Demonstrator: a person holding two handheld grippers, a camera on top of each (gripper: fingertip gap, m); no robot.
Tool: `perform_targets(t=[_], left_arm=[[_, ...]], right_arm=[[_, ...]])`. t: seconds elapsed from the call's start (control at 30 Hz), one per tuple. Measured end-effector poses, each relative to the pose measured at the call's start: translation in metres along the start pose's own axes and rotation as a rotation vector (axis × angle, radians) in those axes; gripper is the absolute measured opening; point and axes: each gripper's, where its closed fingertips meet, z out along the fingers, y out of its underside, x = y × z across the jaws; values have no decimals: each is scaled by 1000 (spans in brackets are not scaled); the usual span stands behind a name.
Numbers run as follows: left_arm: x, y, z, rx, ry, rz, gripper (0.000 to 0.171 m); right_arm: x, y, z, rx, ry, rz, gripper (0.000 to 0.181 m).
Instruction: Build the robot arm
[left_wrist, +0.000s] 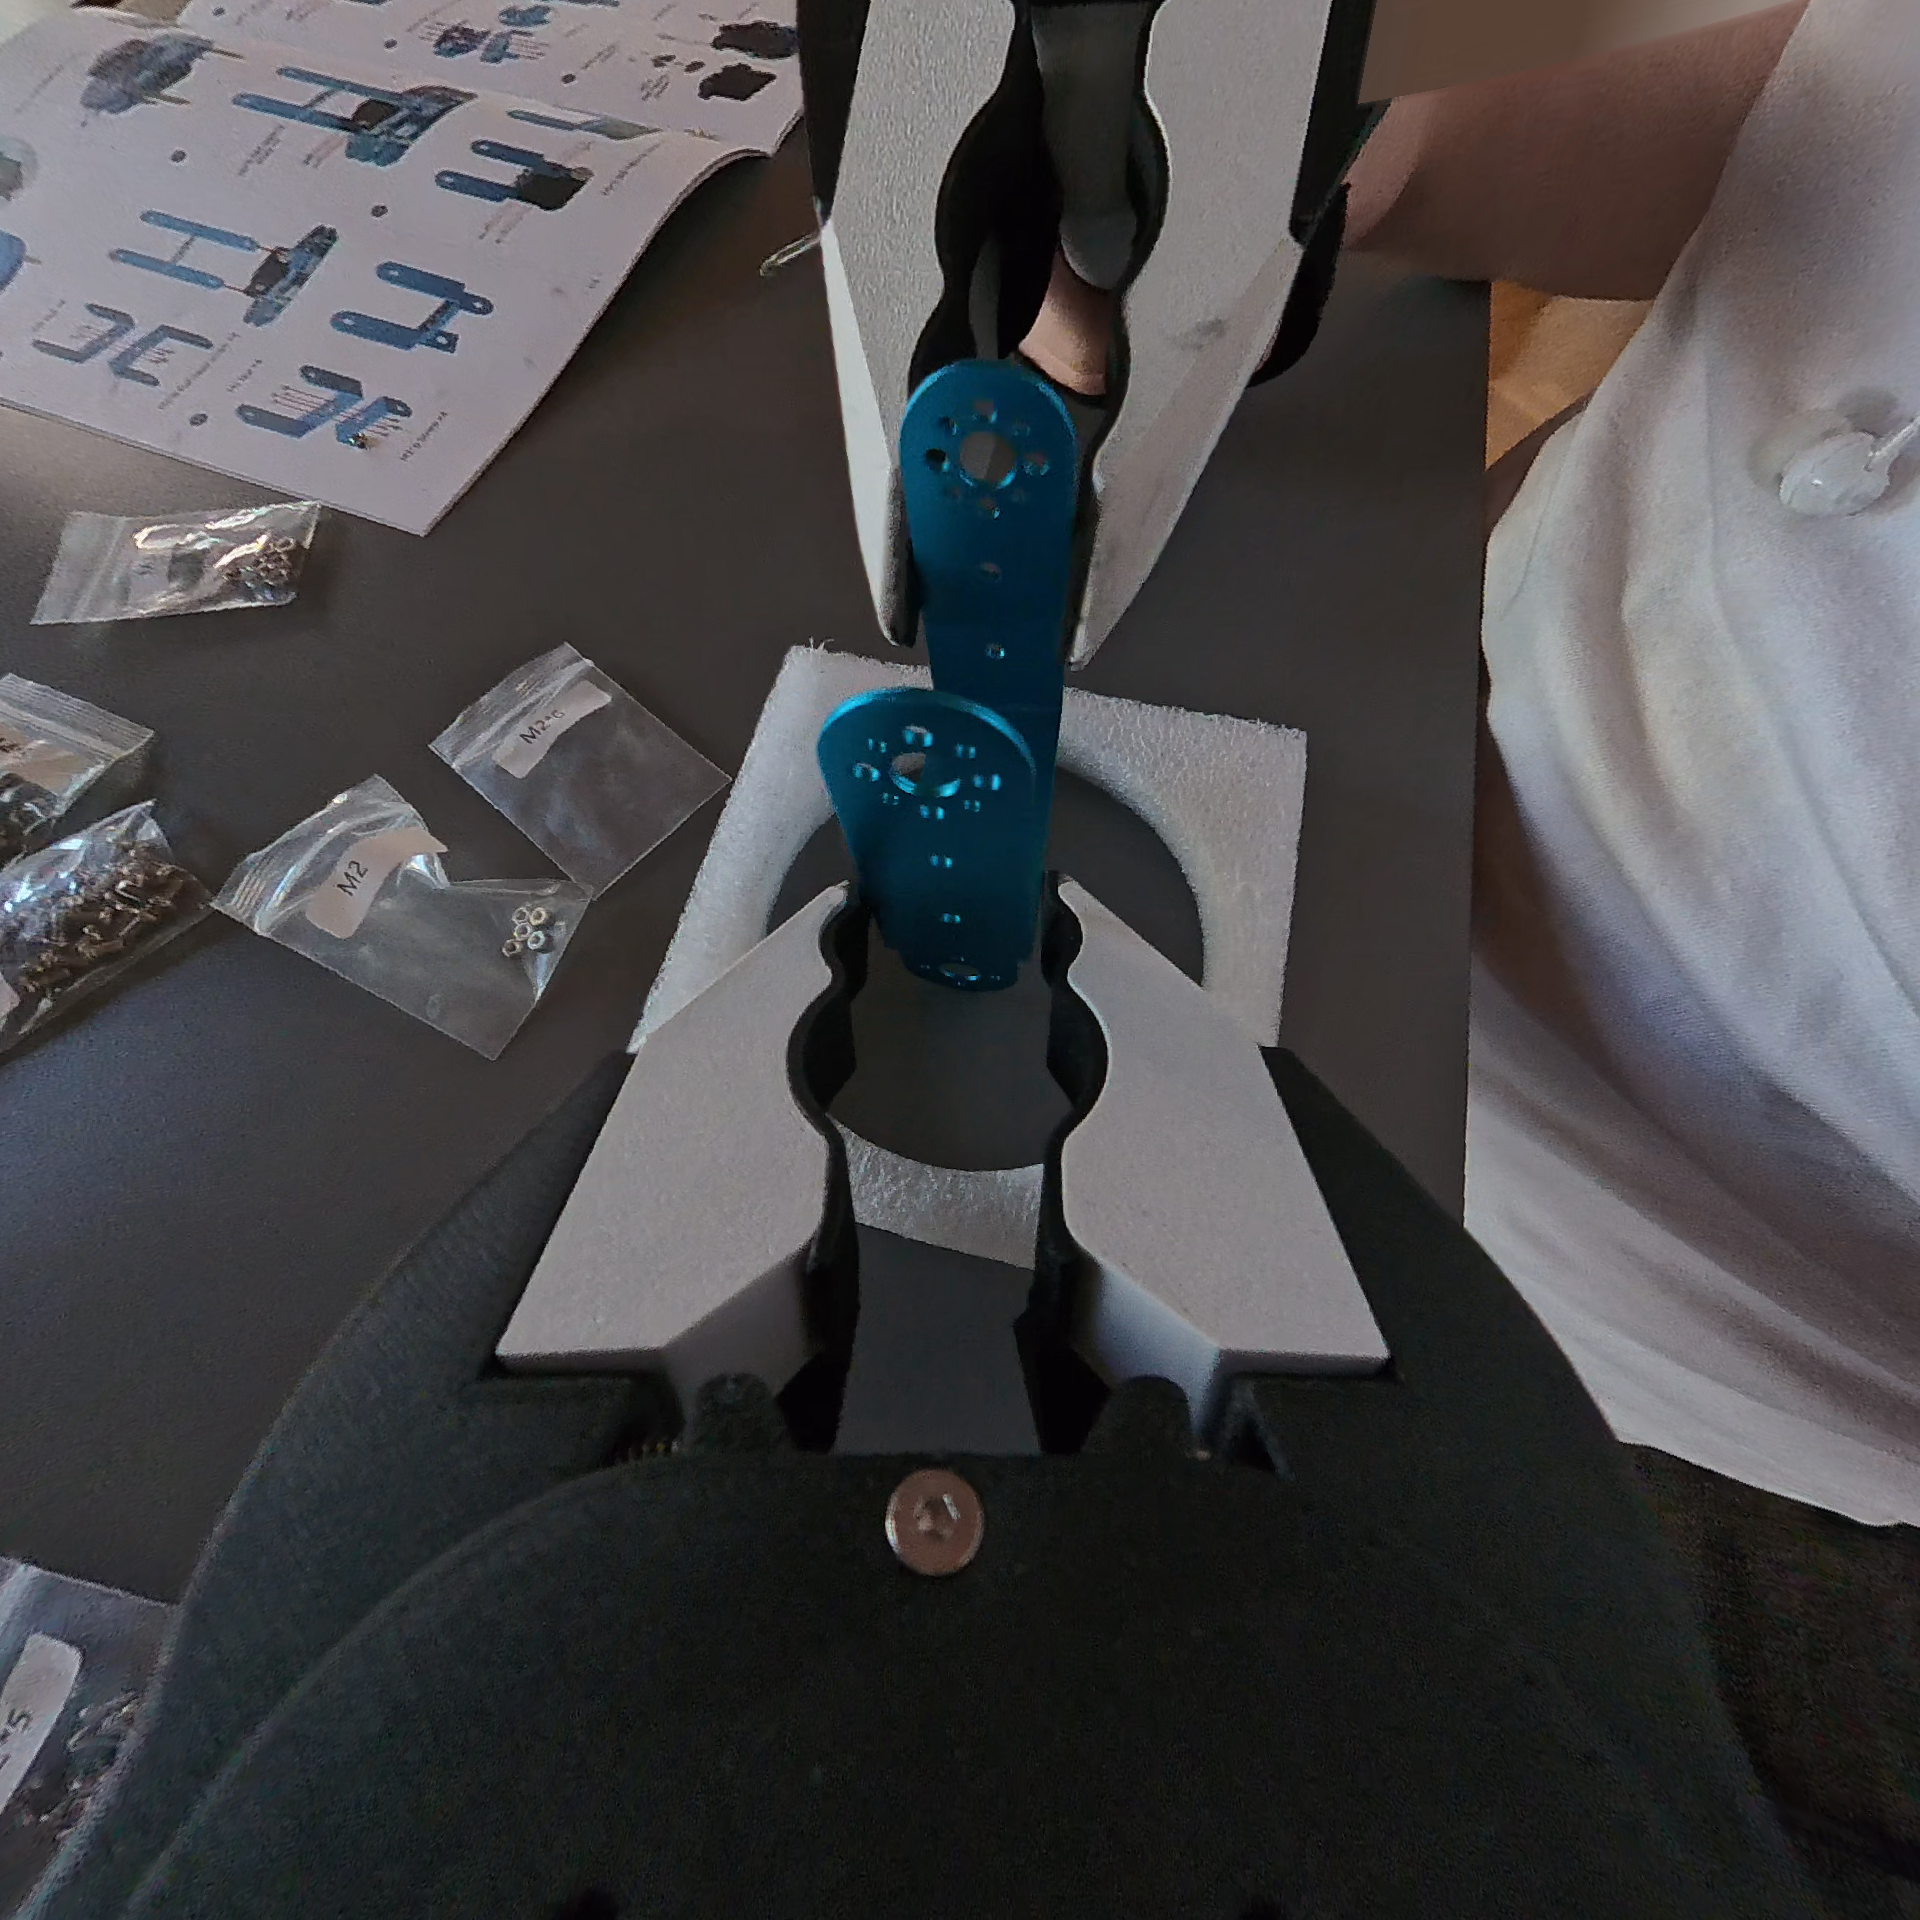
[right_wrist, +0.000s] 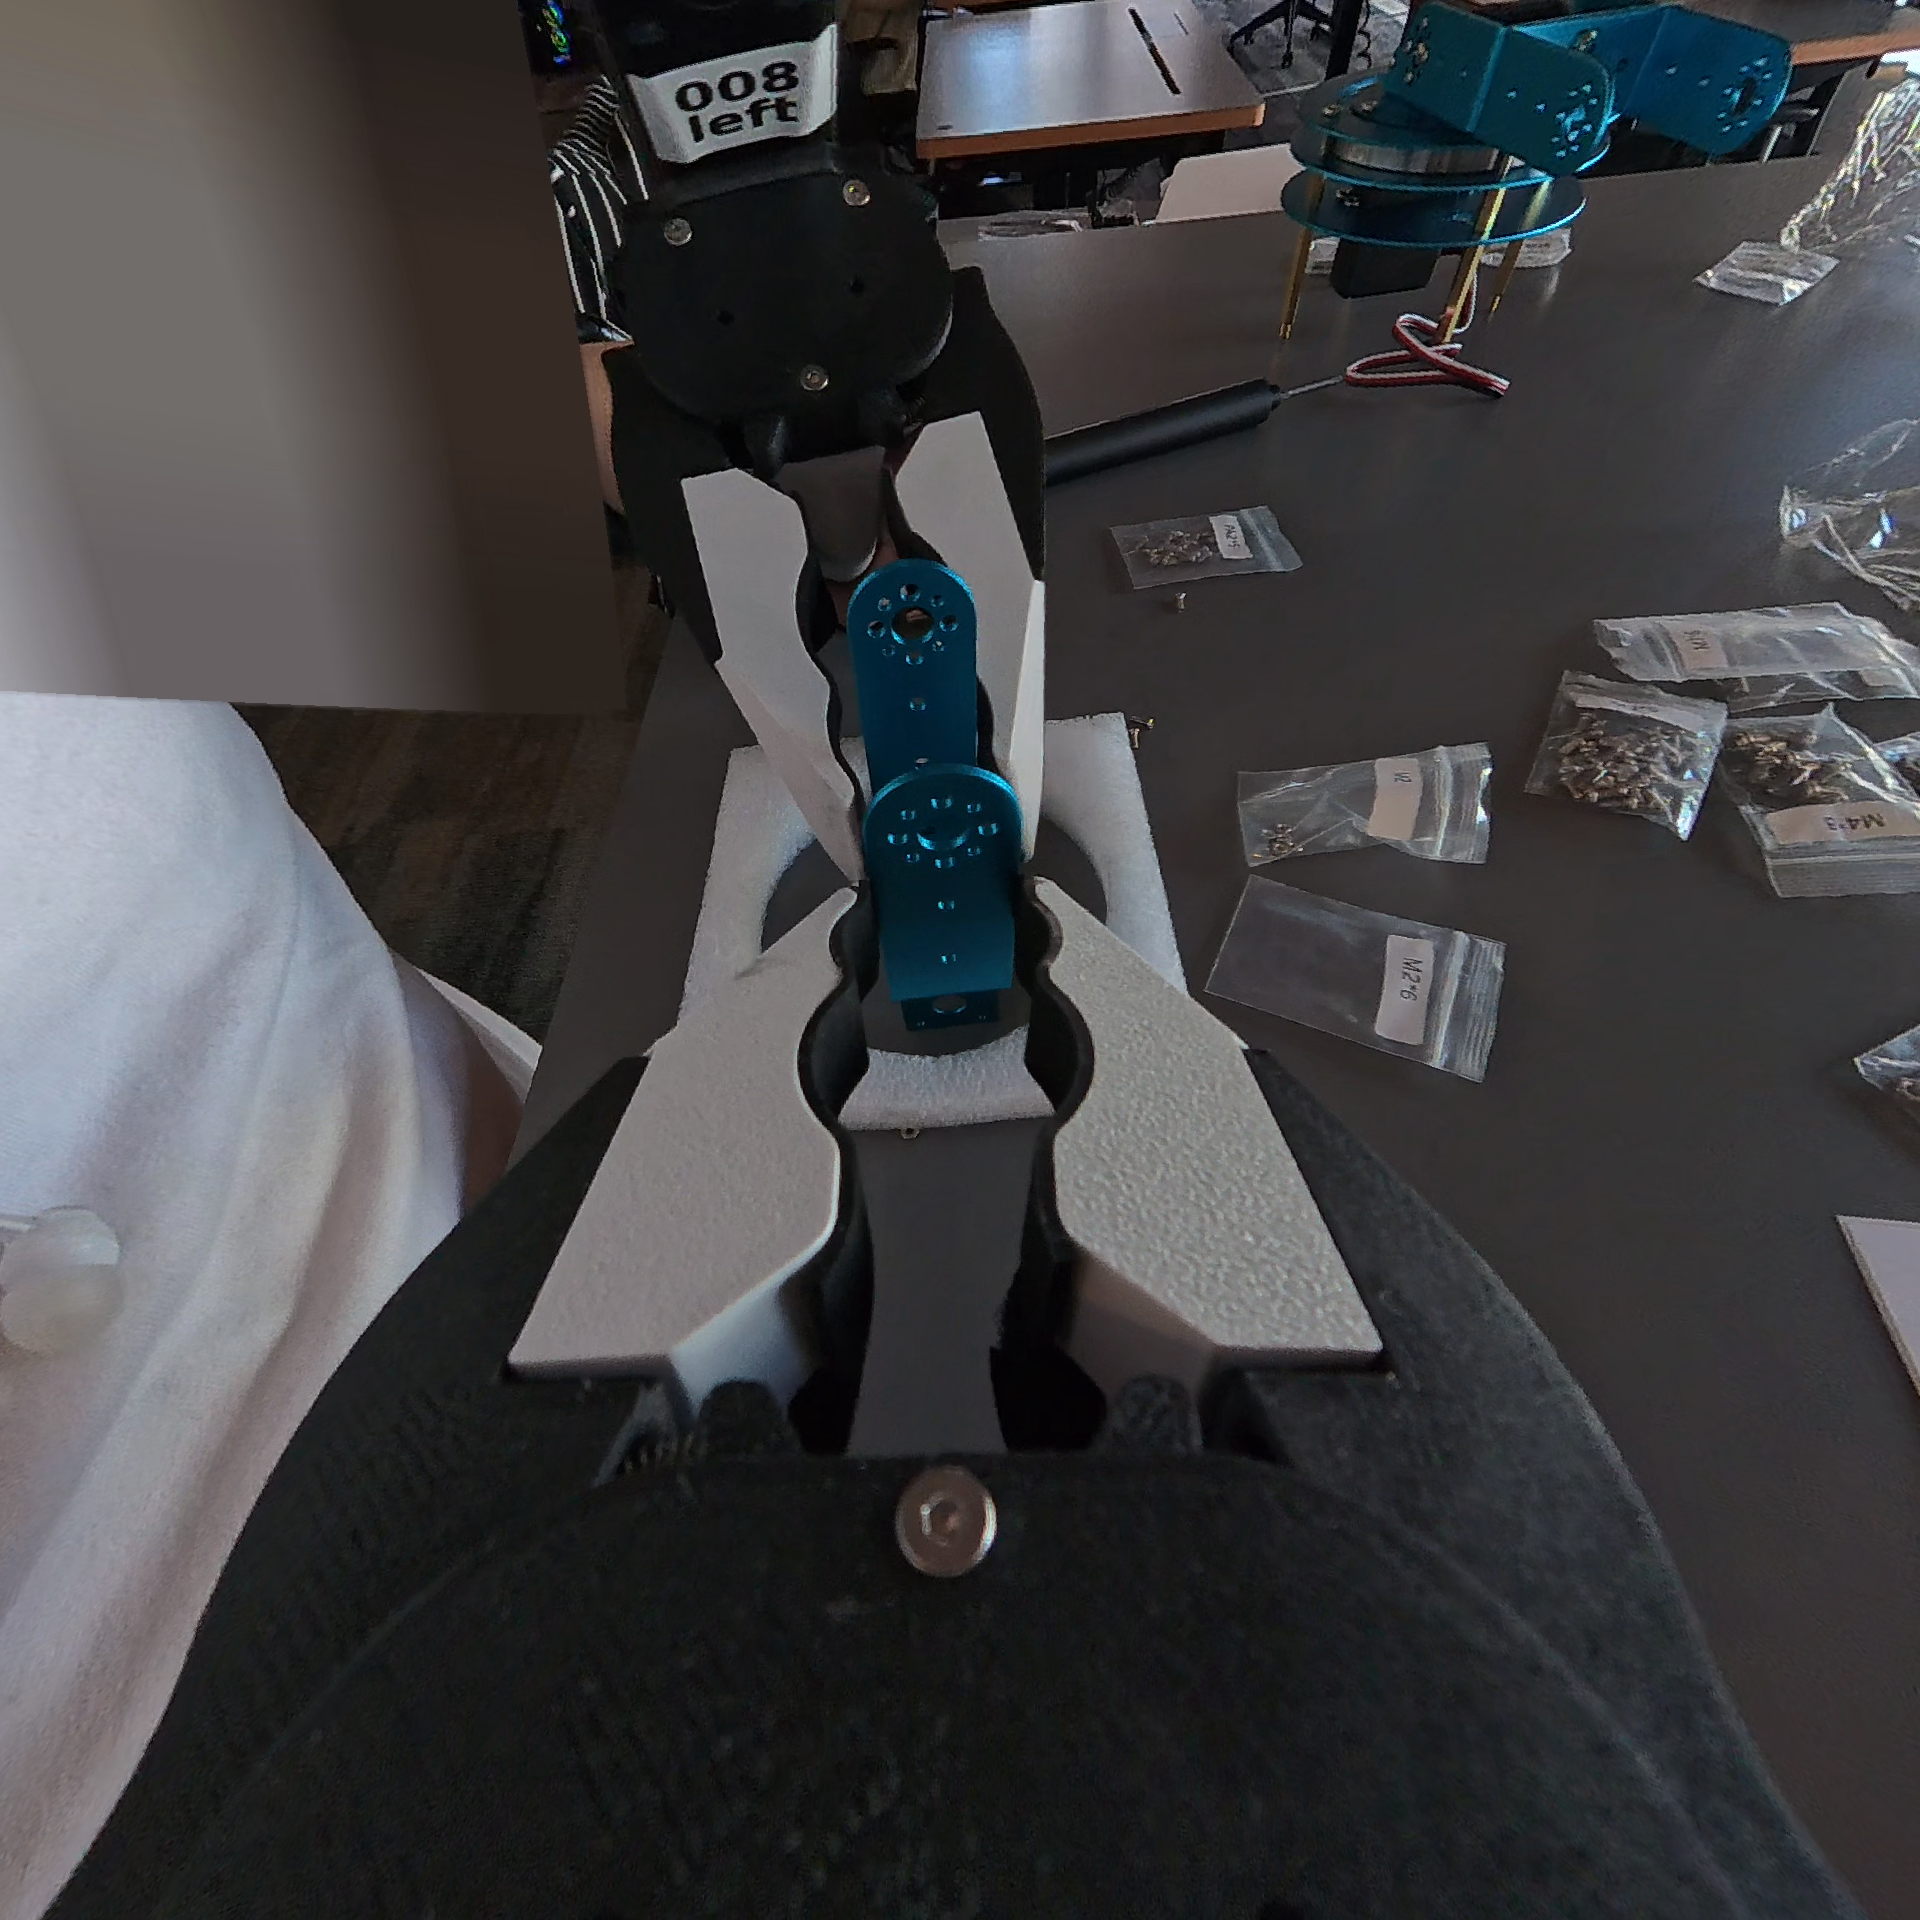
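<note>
A blue metal U-shaped bracket (left_wrist: 935, 831) with drilled holes stands with both arms up over a white foam block (left_wrist: 1205, 769) that has a round hole. My left gripper (left_wrist: 951, 914) is shut on the nearer arm in the left wrist view. My right gripper (left_wrist: 987, 639) comes in from the opposite side, shut on the farther arm. In the right wrist view the bracket (right_wrist: 940, 894) sits between my right gripper (right_wrist: 945, 904) in front and my left gripper (right_wrist: 935, 800) behind, over the foam block (right_wrist: 1101, 790).
An open instruction booklet (left_wrist: 312, 239) and several small bags of screws (left_wrist: 405, 935) (right_wrist: 1361, 810) lie on the dark table (right_wrist: 1558, 1195). A part-built blue assembly (right_wrist: 1455, 156) and a black screwdriver (right_wrist: 1153, 426) sit farther back. A person in a white shirt (left_wrist: 1683, 831) is close by. My right fingertips sit around 4 cm from my left ones. My left tips are roughly 25 cm from the black screwdriver (right_wrist: 1153, 426).
</note>
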Motion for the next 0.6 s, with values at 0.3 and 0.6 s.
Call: perform_targets(t=[0.3, 0.6], left_arm=[[-3, 11, -7, -41, -21, -23, 36], [2, 14, -2, -73, 2, 5, 25]], right_arm=[[-1, 0, 0, 1, 4, -19, 25], [-1, 0, 0, 0, -7, -7, 25]])
